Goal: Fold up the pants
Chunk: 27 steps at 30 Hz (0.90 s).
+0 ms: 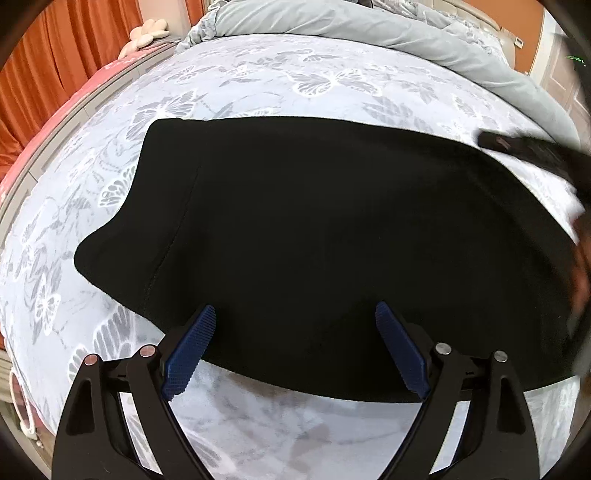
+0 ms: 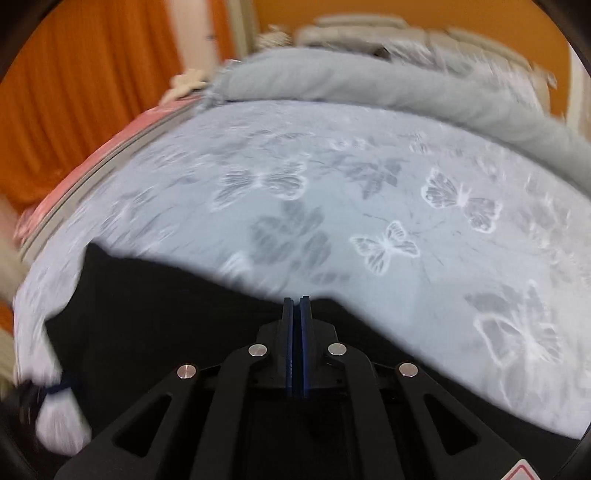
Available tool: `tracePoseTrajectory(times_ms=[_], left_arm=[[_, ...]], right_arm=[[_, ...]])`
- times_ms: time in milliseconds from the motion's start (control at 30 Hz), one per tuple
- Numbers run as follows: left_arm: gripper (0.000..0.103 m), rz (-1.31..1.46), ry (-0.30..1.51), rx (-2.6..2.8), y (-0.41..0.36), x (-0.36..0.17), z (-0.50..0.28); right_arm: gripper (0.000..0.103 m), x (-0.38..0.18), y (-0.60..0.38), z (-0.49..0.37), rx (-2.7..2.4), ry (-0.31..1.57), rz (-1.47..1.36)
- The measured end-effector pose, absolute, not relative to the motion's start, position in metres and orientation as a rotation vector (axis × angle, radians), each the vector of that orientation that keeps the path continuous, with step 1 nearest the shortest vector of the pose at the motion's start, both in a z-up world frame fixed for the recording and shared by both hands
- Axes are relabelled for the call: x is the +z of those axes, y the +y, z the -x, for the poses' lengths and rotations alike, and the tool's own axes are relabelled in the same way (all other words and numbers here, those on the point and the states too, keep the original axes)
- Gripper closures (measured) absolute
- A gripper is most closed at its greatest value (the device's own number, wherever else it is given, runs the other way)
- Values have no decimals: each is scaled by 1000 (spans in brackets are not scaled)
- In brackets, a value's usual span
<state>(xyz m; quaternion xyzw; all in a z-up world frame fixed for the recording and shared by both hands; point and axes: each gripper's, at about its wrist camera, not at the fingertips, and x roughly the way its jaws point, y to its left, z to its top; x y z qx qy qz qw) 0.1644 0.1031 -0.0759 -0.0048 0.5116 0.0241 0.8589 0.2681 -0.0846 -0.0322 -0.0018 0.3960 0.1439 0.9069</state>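
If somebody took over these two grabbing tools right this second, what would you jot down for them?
Left gripper: jaws wide open, poised over the near edge of the black pants, gripping nothing.
Right gripper: jaws shut; whether cloth is pinched between them I cannot tell, the picture is blurred.
Pants: lying flat on the butterfly bedsheet, apparently already folded into a broad slab.
Left to do: probably more folds, then smoothing.

black pants (image 1: 332,229) on pale blue butterfly-print bedsheet (image 1: 258,85); orange curtain (image 1: 55,66), seemingly grey duvet (image 1: 332,26).
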Motion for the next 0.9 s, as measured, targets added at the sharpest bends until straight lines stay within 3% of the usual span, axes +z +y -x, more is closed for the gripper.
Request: tracePoseTrajectory(times_ms=[133,300,400,467,567,633,900], left_arm=[[17,-2,1062,48,99,-74,-163],[17,-36,1063,72,95,-77,-158],[17,-54,1060,87,91,-78,-158],[17,-74,1049,95,87,-76,-157],[17,-98,1040,103,84,-77,-152],[17,-115,1027,103,80,-76,-148],[16,-99,844,-23,55,-49,-125]], right_arm=[[102,-75,-124,-241,186,944,57],[99,-48,-182,-175,151,826,-87],[98,-74,-218,-157,36,960,13],[99,-75,-249,-138,5,952,-39],[89,-50,-290,-92,-57,858,-144],[71,-37,-311,-62,-104,804,-172],[70,5,-343,4,-224,606,-321]])
